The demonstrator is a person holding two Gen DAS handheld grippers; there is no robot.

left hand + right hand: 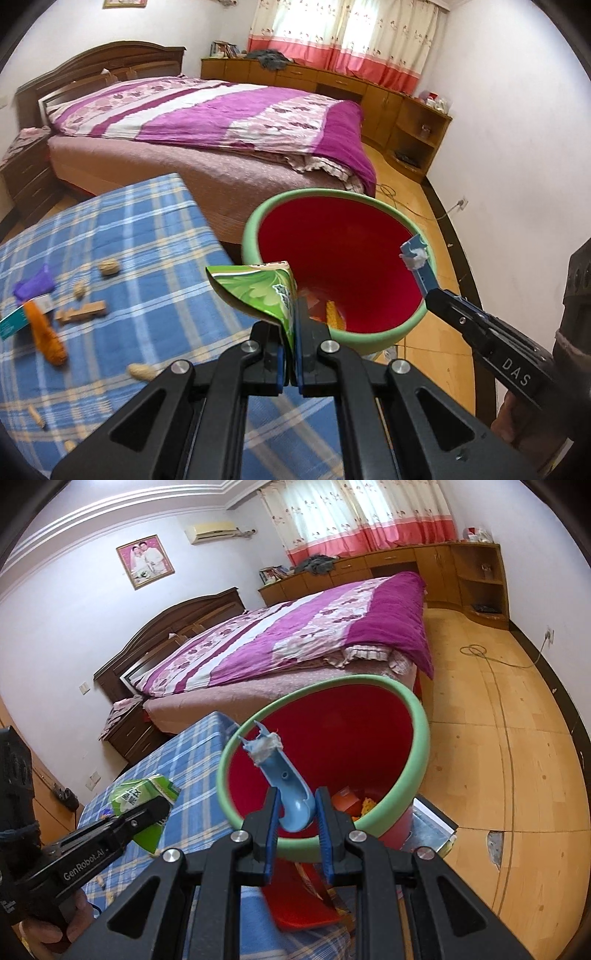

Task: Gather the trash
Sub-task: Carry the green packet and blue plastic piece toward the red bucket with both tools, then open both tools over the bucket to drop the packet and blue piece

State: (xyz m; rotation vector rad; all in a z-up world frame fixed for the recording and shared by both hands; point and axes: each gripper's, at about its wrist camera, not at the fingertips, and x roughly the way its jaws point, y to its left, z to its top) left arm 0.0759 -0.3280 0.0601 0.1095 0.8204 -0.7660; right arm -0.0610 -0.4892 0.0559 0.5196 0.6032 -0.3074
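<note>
From the left wrist, the left gripper has its fingers clenched on a flattened green carton, held on edge, its long axis running up and left from the fingers, beside the green rim of the red bin. The right gripper grasps a blue plastic piece over the bin's right rim. Peanut shells and a wooden block lie on the checked bench. From the right wrist, the right gripper pinches the blue plastic piece, curved, its long axis pointing up and left over the red bin. The left gripper holds the green carton above the checked bench.
</note>
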